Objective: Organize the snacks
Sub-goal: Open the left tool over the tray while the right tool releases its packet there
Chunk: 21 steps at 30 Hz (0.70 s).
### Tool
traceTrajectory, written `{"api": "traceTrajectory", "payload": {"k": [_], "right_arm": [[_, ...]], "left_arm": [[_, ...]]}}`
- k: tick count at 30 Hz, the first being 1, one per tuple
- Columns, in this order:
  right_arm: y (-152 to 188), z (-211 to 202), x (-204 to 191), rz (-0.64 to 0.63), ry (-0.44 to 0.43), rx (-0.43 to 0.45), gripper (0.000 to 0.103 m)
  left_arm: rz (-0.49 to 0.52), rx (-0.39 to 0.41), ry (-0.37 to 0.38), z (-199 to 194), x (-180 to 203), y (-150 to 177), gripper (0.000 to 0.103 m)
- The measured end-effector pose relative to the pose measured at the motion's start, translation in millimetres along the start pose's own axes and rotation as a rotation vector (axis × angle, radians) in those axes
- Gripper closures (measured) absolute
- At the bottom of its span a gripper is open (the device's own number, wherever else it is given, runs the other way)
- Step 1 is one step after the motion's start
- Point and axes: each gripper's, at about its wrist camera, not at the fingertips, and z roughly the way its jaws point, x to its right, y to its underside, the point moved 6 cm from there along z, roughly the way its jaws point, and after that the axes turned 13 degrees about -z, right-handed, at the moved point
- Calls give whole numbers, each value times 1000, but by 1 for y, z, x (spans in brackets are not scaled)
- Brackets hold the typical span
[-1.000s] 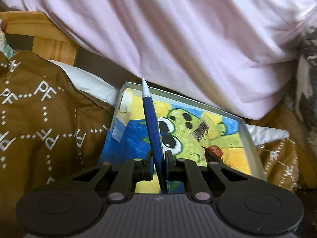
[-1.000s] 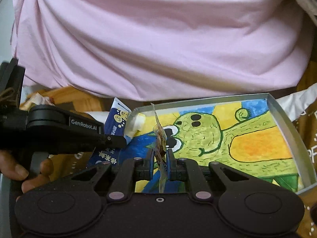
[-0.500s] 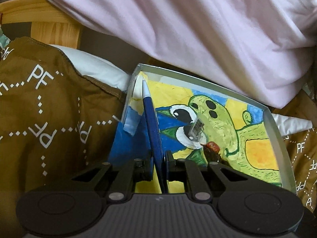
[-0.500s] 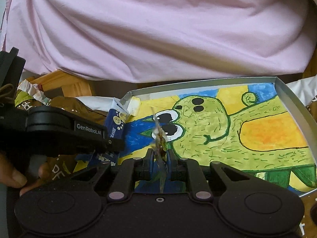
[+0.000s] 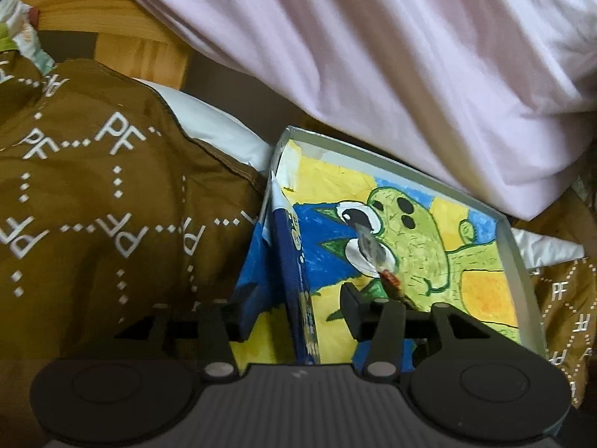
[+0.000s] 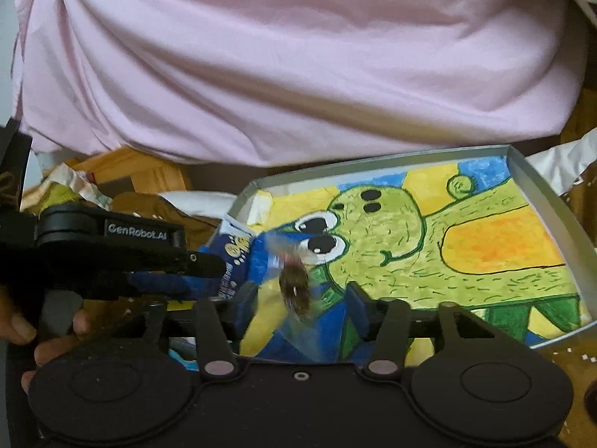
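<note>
Left gripper [image 5: 296, 313], right gripper [image 6: 302, 308]: jaws spread.

Soft, even indoor light, no glare; fisheye bends edges w/ dark corners; clear snack packet [image 6: 294, 287] motion-blurred.

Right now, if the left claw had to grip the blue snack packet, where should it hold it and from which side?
Probably across its two flat faces, near the end closest to the camera. The blue snack packet stands edge-on over the tray, with its thin edge towards the camera, between the open fingers of the left claw. Closing straight in from this near side would pinch the thin width.
</note>
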Motion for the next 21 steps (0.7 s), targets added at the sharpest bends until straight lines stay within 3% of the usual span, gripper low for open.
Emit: {"api": "traceTrajectory", "payload": {"k": [8,15,21], "right_arm": [[-12,-53,-3,13,1,86,21],[-20,-115,-14,-9,21,181,3],[-11,-162,-30,-8,53,219,1]], "left_arm": [[56,136,-1,-54,-3,8,19],[117,259,-8,-112,-8,22,6],[159,318,-8,-158,-18,42,1]]}}
